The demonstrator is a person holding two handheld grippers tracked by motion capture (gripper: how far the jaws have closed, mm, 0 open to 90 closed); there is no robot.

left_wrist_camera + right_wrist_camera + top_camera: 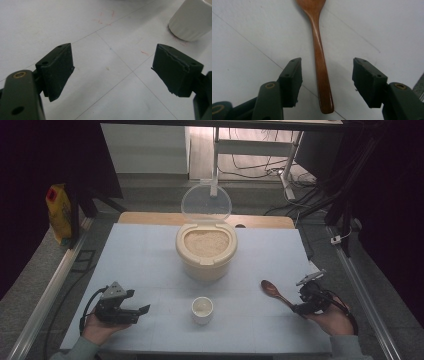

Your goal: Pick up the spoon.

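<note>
Two handheld grippers are resting near the front edge of a pale counter (150, 245), one toward each front corner. Toward the front left corner, the left gripper (137, 311) is lying in the person's hand with its jaws spread wide and nothing between them; its own view is showing bare counter between the pads and a white cup (193, 18) off to one side, apart from the jaws.

At the middle of the front edge, that small white cup (202, 310) is standing upright with what looks like rice inside. Behind it, toward the centre of the counter, a cream rice bin (206, 251) is sitting full of grain, its clear lid (206, 204) standing open at the back.

Toward the front right corner, a wooden spoon (276, 294) is lying flat, its bowl pointing toward the bin. The right gripper (299, 309) is straddling the end of the spoon handle (322, 75) with its jaws released and a gap on either side.

Judging from this, the risk is lying in the spoon grasp: the handle is slim, rounded and glossy, and the jaws are sitting right at its tip, so closing there could be letting it swivel, droop or slip out. The pads may also be scraping the counter. A spoon swinging loose could be knocking the light cup and scattering rice.
</note>
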